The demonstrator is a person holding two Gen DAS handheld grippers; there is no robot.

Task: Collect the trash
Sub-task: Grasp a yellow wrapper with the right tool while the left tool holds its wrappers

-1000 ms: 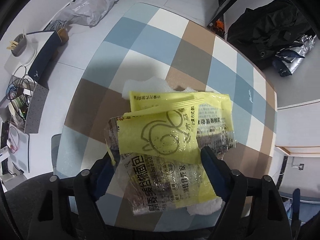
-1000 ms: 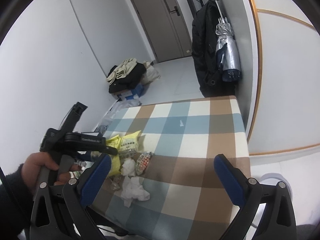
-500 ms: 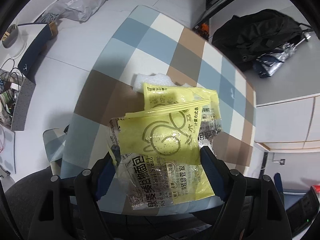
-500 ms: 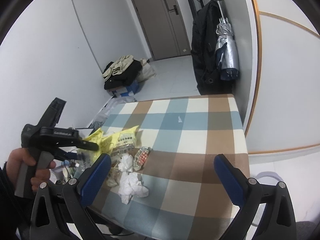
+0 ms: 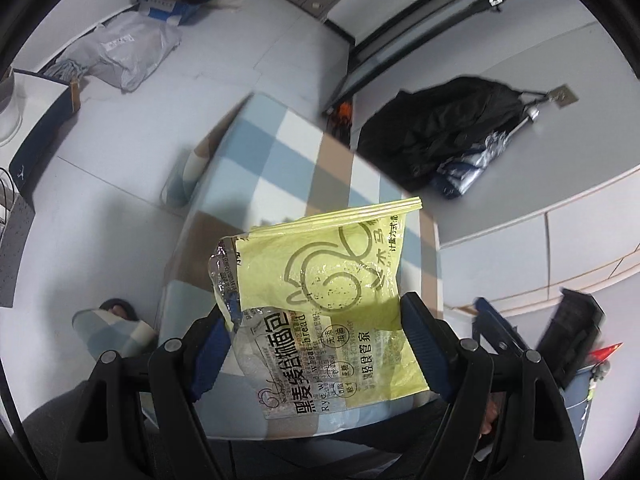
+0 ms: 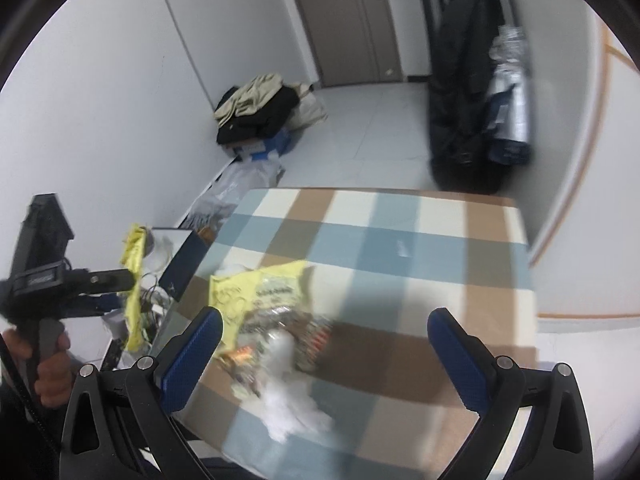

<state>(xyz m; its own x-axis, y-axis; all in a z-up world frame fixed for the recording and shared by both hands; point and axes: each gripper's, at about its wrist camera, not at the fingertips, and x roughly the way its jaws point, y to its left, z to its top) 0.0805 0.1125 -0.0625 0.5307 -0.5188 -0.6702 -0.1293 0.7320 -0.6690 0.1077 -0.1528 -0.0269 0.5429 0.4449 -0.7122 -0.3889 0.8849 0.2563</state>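
Left wrist view: the left tool (image 5: 316, 344) clamps a yellow bread wrapper (image 5: 324, 292), lifted above the checkered table (image 5: 288, 152).

Right wrist view: the right tool (image 6: 324, 344), jaws apart and empty, hovers over another yellow wrapper (image 6: 260, 284) and crumpled tissue (image 6: 292, 408) near the table's left edge.

The right claw (image 6: 324, 356) hangs wide open over blurred wrappers and tissue (image 6: 294, 396) on the checked desk (image 6: 460, 264), while the left claw (image 6: 120, 280) grips a yellow bag (image 6: 134, 280).
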